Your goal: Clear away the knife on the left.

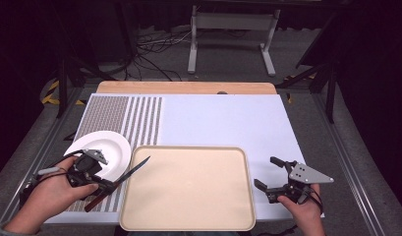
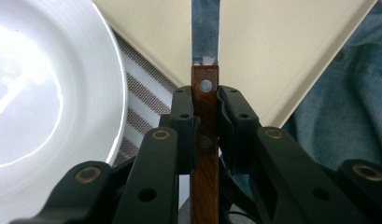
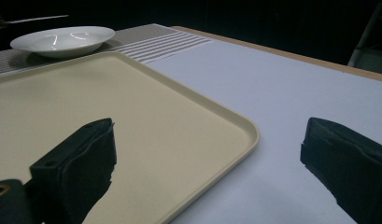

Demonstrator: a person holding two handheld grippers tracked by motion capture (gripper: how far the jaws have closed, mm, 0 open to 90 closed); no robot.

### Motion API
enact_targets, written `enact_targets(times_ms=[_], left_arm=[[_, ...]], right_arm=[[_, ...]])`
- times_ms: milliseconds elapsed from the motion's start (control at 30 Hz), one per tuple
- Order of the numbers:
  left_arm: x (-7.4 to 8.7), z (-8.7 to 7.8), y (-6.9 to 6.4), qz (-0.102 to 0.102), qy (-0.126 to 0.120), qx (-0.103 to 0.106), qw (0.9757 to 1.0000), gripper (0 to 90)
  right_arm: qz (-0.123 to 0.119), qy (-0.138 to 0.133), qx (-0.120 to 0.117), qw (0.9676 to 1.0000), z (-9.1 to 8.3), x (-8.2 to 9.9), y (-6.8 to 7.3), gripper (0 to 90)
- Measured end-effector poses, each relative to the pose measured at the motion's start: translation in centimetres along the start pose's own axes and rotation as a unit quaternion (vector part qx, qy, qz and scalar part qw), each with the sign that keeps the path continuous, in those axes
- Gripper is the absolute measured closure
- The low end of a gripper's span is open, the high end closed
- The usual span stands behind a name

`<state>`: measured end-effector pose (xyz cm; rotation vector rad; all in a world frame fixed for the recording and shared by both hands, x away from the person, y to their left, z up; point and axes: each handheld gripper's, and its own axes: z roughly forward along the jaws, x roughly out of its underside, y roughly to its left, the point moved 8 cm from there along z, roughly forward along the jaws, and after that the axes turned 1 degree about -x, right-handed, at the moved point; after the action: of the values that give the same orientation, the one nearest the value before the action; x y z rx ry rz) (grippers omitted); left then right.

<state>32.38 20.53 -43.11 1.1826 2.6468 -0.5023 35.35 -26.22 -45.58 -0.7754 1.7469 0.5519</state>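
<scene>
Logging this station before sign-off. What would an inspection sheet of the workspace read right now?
Surface: white table top, striped mat at its left.
Job's things: knife, wooden handle clamped, blade over the beige tray corner; white plate left of tray.
Clutter: nothing seen.
Grippers: left tool shut on the knife; right tool open, holding nothing, right of tray.
Cables: black leads on the floor beyond the table.
Surroundings: white stand, dark frames.

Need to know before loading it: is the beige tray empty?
Empty. The tray shows a bare beige surface; the knife in the left gripper only pokes over its left rim.
</scene>
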Motion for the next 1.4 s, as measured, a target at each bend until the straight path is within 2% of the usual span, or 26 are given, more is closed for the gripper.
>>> enact_targets(times_ms=[33,300,367,567,767,867,1067,1167,1400], left_arm=[[-0.1,0.2,0.0,0.003,-0.001,0.001,1.0,77.5],[-0.8,1.1,-0.6,-0.011,-0.009,0.011,0.9998,77.6],[-1.0,1.4,-0.9,-0.026,-0.009,0.021,0.9994,77.5],[-1.7,2.4,-1.4,-0.036,-0.014,0.025,0.9989,77.5],[-2.1,3.4,-2.0,-0.041,-0.008,0.037,0.9985,77.5],[-2.4,4.0,-2.3,-0.032,-0.006,0.041,0.9986,77.5],[-2.9,5.0,-2.7,-0.029,-0.002,0.049,0.9984,77.5],[-3.2,5.6,-3.1,-0.034,0.002,0.055,0.9979,77.5],[-3.5,6.7,-3.2,-0.036,0.009,0.056,0.9978,77.4]], right_arm=[[-0.001,0.0,0.0,1.0,0.0,0.0,0.0,4.1],[0.004,0.003,0.003,1.0,-0.2,0.4,-0.3,4.0],[0.005,0.002,0.004,1.0,-0.2,0.5,-0.4,4.1],[0.007,0.003,0.002,1.0,-0.2,0.5,-0.3,3.9],[0.007,0.004,0.001,1.0,-0.2,0.6,-0.3,3.9],[0.006,0.004,0.0,1.0,-0.2,0.5,-0.3,3.9],[0.007,0.004,0.0,1.0,-0.2,0.5,-0.3,3.9],[0.007,0.003,-0.001,1.0,-0.2,0.5,-0.3,3.9],[0.005,0.003,-0.002,1.0,-0.2,0.5,-0.2,3.8]])
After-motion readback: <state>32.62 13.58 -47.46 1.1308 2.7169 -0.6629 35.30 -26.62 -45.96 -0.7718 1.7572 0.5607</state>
